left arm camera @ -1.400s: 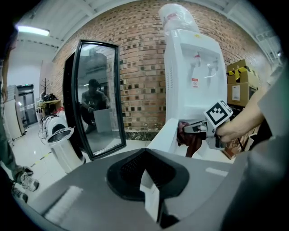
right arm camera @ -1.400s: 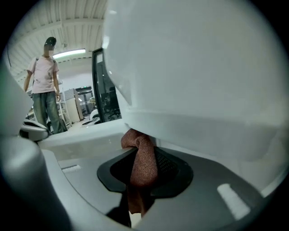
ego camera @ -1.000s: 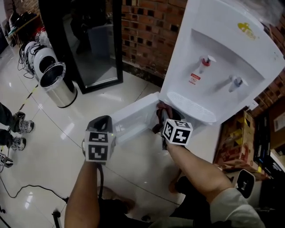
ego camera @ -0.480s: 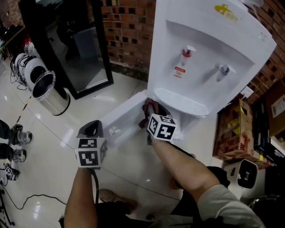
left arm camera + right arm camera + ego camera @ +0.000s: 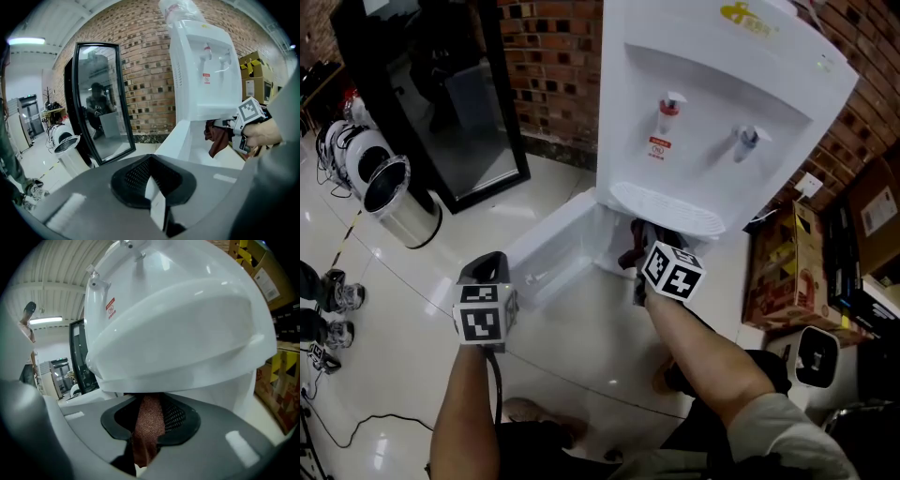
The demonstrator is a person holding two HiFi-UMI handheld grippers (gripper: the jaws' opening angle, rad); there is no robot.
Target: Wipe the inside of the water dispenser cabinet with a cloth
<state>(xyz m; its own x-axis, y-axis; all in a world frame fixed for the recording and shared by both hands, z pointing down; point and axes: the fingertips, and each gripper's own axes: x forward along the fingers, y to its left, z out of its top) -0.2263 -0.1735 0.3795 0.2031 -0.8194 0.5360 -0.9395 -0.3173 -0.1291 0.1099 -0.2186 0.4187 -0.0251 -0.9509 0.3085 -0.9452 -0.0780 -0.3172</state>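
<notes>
Head view: glossy pale floor (image 5: 403, 281), brick wall (image 5: 553, 56) behind white water dispenser (image 5: 712, 84)

Two hand-held grippers, a trailing cable, one pale sleeve.
The left gripper (image 5: 490, 266) and the right gripper (image 5: 641, 255) each carry a white cube printed with black square markers, the left cube (image 5: 484, 314) and the right cube (image 5: 672, 272). Seen close, each body is smooth grey plastic around a black mesh-lined recess (image 5: 154, 180). A thin black cable (image 5: 498, 394) runs back from the left one. The right arm wears a short light-grey sleeve (image 5: 787, 422).
</notes>
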